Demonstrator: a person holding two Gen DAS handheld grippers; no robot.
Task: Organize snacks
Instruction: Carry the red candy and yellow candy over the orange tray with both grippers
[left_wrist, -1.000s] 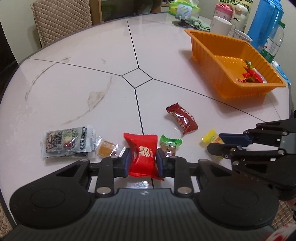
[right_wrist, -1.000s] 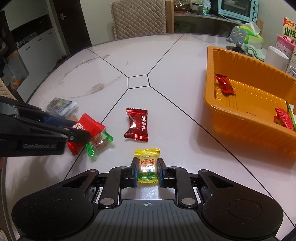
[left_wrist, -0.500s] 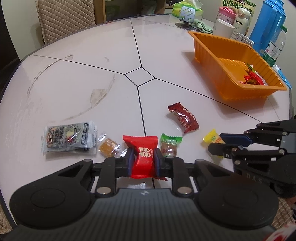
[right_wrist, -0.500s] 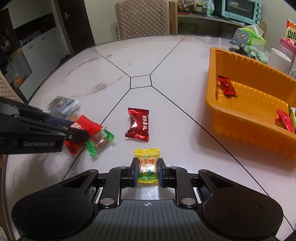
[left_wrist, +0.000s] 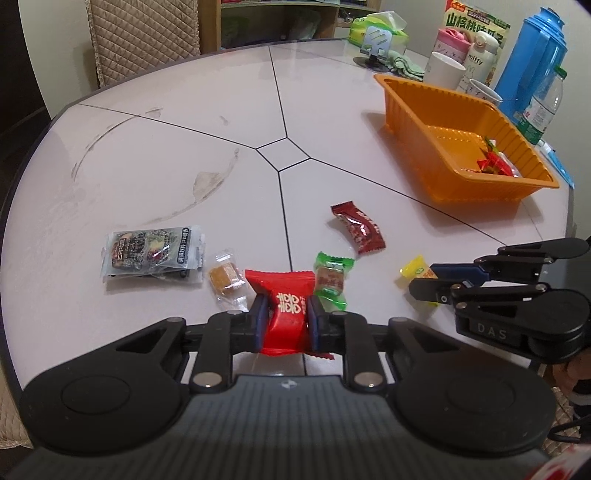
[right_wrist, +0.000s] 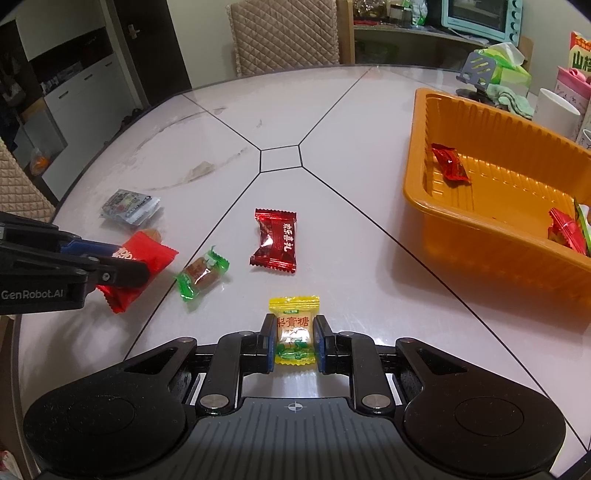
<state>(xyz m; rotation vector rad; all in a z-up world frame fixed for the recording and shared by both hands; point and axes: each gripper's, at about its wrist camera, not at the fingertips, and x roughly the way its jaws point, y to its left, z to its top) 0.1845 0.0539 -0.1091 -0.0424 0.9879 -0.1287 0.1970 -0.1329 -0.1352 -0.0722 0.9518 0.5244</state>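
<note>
My left gripper (left_wrist: 285, 321) is shut on a bright red candy packet (left_wrist: 286, 308), held just above the table; the same packet (right_wrist: 146, 258) shows in the right wrist view. A yellow candy (right_wrist: 294, 330) sits pinched between the pads of my right gripper (right_wrist: 294, 341), low over the table. On the table lie a dark red candy (right_wrist: 275, 240), a green-wrapped candy (right_wrist: 201, 273), a small clear-wrapped amber candy (left_wrist: 227, 280) and a grey snack pack (left_wrist: 153, 253). The orange tray (right_wrist: 476, 221) at the right holds a few red candies (right_wrist: 448, 162).
Behind the tray stand a white cup (left_wrist: 443, 70), a blue jug (left_wrist: 532, 59), a water bottle (left_wrist: 543, 107), boxes and a tissue pack (left_wrist: 380, 27). A quilted chair (right_wrist: 284, 35) stands at the far edge. The round table's rim runs close on the left.
The left gripper has closed tighter on the red packet and lifted it slightly, so the table scene has shifted down in its view. The right gripper and its yellow candy have stayed put.
</note>
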